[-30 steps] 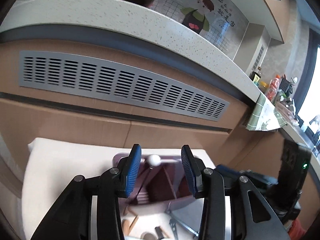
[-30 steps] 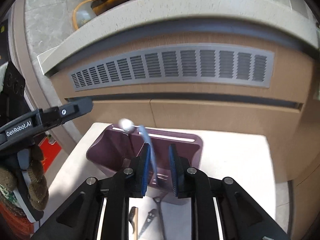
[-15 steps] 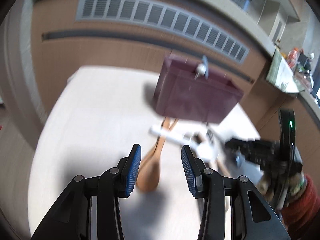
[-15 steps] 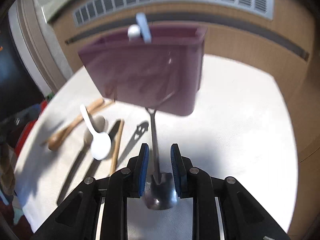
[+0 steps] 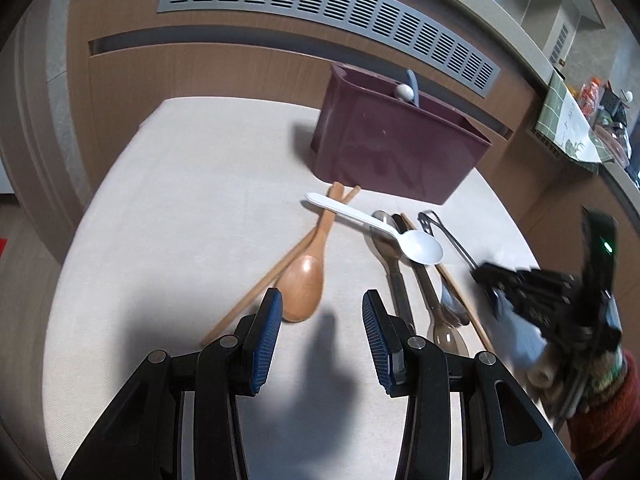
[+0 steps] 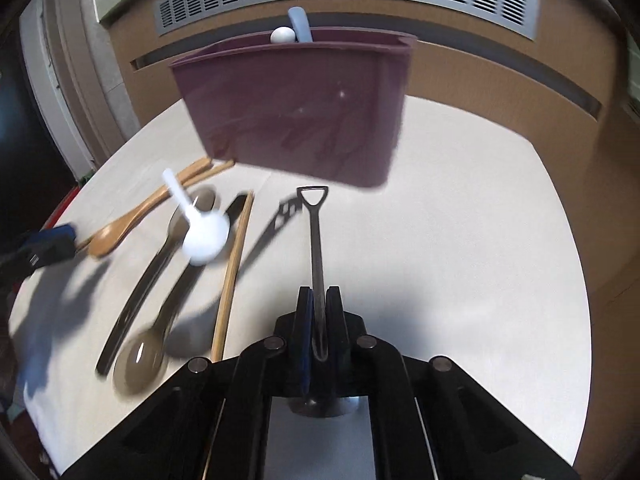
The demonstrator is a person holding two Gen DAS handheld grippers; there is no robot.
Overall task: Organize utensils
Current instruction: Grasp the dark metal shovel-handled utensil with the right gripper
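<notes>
A maroon utensil holder (image 5: 396, 148) (image 6: 296, 108) stands at the back of the white table (image 5: 180, 208), with a blue handle (image 6: 301, 26) and a white ball-tipped handle sticking out. Loose utensils lie in front: a wooden spoon (image 5: 306, 276), a wooden chopstick (image 5: 276, 270), a white plastic spoon (image 5: 416, 244) (image 6: 204, 236), dark spoons (image 6: 140, 360) and a metal shovel-handled spoon (image 6: 316, 248). My left gripper (image 5: 322, 328) is open and empty, just above the wooden spoon's bowl. My right gripper (image 6: 319, 320) is shut on the shovel-handled spoon's shaft.
A wooden cabinet front with a grey vent grille (image 5: 320, 8) rises behind the table. A counter with bottles and a cloth (image 5: 568, 120) lies far right. The table edge curves off at left and right.
Both grippers tilted down from the holder to the table. My right gripper went from nearly shut above the shovel spoon to shut on its shaft. My left gripper moved closer to the wooden spoon.
</notes>
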